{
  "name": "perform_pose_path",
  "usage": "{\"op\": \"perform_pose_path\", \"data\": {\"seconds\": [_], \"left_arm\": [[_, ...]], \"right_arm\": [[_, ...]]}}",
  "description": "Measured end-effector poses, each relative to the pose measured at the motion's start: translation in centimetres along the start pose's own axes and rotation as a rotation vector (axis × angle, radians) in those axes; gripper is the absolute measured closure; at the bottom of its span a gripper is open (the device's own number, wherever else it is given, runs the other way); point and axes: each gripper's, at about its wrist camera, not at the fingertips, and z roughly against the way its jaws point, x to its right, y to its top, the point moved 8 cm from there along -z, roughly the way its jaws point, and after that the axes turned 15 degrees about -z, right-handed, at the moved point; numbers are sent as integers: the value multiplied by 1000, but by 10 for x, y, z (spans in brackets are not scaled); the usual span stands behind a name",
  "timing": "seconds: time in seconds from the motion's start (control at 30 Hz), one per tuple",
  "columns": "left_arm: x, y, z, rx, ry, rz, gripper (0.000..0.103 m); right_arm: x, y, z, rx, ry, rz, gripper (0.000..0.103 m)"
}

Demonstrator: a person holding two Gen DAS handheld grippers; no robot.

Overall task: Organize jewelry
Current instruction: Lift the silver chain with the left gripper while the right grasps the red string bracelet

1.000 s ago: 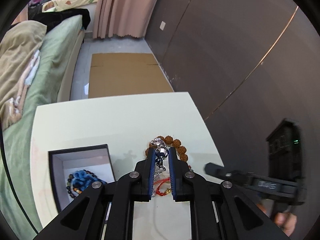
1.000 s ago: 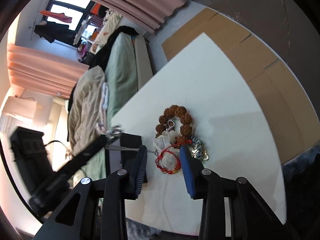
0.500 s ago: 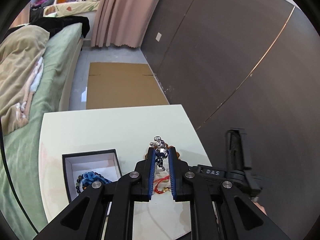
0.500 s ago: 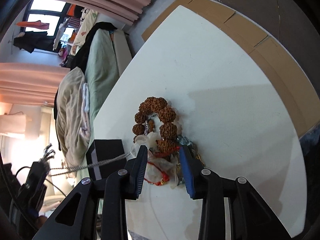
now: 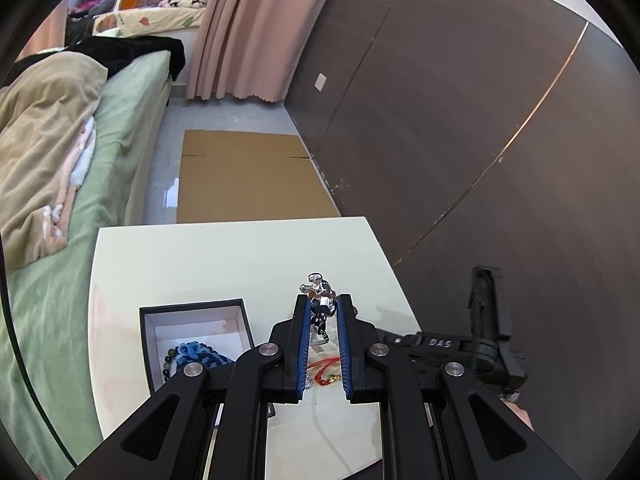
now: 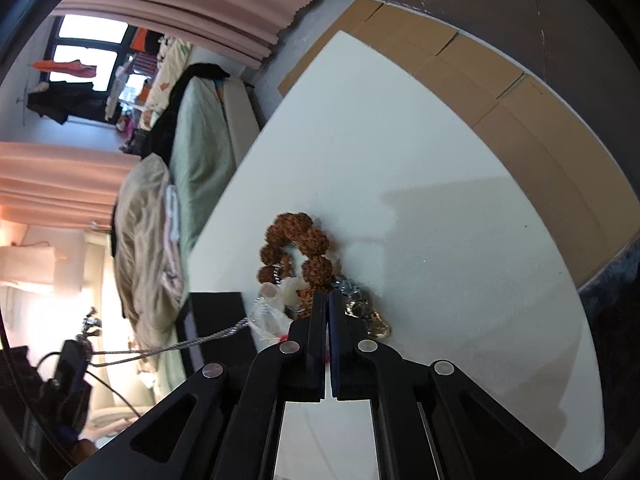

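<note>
A: Two views. From the left wrist, the left gripper [image 5: 324, 312] pinches a silver necklace [image 5: 320, 307] above the white table [image 5: 224, 264]; the black box [image 5: 192, 312] holds blue beads [image 5: 196, 356].

B: Only the right wrist shows the chain stretched taut. The right gripper [image 6: 328, 300] is clamped on a red cord [image 6: 326, 356] beside the brown bead bracelet [image 6: 298, 244].

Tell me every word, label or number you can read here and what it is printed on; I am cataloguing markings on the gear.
"DAS": raised letters on the black body of the right gripper, seen in the left wrist view.
Nothing else is legible: the black box, the table and the jewelry carry no visible text, and the right wrist view shows none.
</note>
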Motion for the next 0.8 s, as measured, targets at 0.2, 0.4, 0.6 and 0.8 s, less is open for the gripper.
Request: {"op": "perform_pose_path", "data": {"seconds": [0.2, 0.4, 0.6, 0.8], "left_arm": [[-4, 10, 23, 45, 13, -5, 90], [-8, 22, 51, 100, 31, -18, 90], [-10, 34, 81, 160, 46, -21, 90], [-11, 53, 116, 231, 71, -40, 90]], "right_arm": [[-33, -9, 30, 14, 151, 64, 100], [-77, -28, 64, 38, 292, 189, 100], [-102, -39, 78, 61, 357, 250, 100], [-113, -46, 79, 63, 384, 282, 100]]}}
